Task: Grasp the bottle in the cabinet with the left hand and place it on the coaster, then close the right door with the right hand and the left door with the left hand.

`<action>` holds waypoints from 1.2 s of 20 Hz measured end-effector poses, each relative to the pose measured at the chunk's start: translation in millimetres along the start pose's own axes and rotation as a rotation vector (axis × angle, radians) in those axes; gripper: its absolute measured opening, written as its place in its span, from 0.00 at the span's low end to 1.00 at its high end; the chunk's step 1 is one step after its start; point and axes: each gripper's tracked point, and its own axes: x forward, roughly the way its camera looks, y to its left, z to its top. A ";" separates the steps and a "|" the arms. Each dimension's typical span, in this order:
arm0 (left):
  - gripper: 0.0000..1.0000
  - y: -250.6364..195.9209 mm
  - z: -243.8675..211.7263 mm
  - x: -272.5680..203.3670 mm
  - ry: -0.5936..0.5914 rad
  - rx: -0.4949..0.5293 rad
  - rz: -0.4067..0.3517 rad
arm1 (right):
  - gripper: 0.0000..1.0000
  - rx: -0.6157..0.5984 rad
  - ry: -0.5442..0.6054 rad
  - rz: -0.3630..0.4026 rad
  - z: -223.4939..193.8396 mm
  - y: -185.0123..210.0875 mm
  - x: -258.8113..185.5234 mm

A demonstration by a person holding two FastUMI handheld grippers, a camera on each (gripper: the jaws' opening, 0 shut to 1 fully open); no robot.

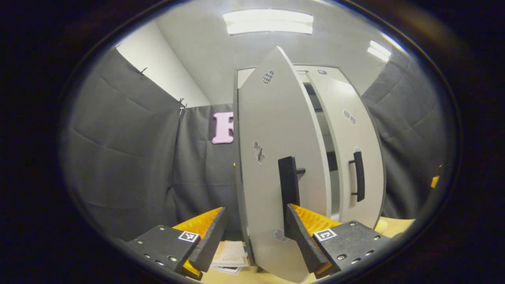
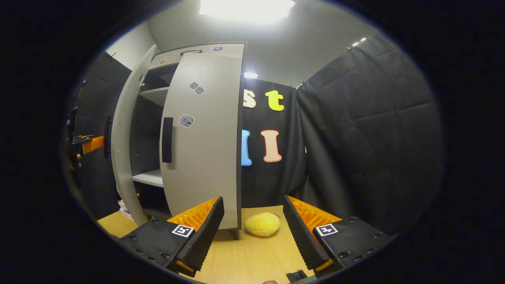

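my left claw (image 1: 256,230) sits low with its fingers spread wide and nothing between them, and the left door (image 1: 272,157) stands right in front of it, swung out so i see it nearly edge-on. the door's near edge falls in the gap between my fingers, a little toward the right finger, and its dark handle (image 1: 288,183) rises upright just above that finger's tip. so the door's long axis is vertical and its face lies to the left of the handle; i judge that closing it means pressing on that face and swinging it to the far right, toward the cabinet.

the right door (image 1: 351,150) lies farther off, on the right, and looks almost shut, with a narrow dark gap between the two doors.

from my right claw (image 2: 252,232), also spread and empty above the desk (image 2: 244,256), the right door (image 2: 205,138) is just beyond its left finger, and a yellow soft thing (image 2: 262,224) lies on the desk between the fingers, farther on. the left claw (image 2: 88,144) shows at far left, beyond the open left door (image 2: 126,142).

i cannot make out the bottle or the coaster, so i cannot say where they lie. the left claw is plainly the nearer one to the left door.
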 end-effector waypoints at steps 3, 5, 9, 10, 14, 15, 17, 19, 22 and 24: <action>0.97 -26.1 6.7 24.9 -0.025 -0.003 -0.026 | 0.96 0.007 0.007 -0.010 -3.2 -7.4 -0.4; 0.89 -38.6 2.7 34.1 -0.019 -0.004 -0.032 | 0.92 0.008 0.007 -0.011 -3.9 -9.3 -1.4; 0.97 -40.2 1.3 35.1 -0.014 -0.009 -0.029 | 0.92 -0.003 0.011 -0.001 -7.0 -8.0 -1.0; 0.96 -38.8 -1.3 35.5 -0.007 -0.006 -0.029 | 0.96 -0.001 0.013 0.005 -8.2 -6.4 -0.4; 0.96 -28.0 -4.8 22.1 0.028 0.006 -0.043 | 0.96 0.016 -0.005 0.035 -0.4 4.8 2.6; 0.96 -24.5 -5.5 16.3 0.038 0.010 -0.046 | 0.96 0.021 -0.011 0.047 3.2 9.3 2.9; 0.96 -11.7 -4.2 0.0 0.050 0.023 -0.045 | 0.92 0.026 -0.028 0.071 12.2 18.3 3.2; 0.96 2.4 -3.0 -21.7 0.060 0.043 -0.037 | 0.92 0.030 -0.048 0.095 21.3 27.7 0.9; 0.96 26.4 -6.8 -54.5 0.081 0.058 -0.012 | 0.92 0.035 -0.073 0.132 32.6 41.6 -4.9; 0.96 41.5 -12.1 -75.8 0.104 0.057 0.010 | 0.96 0.035 -0.084 0.152 37.3 48.9 -11.1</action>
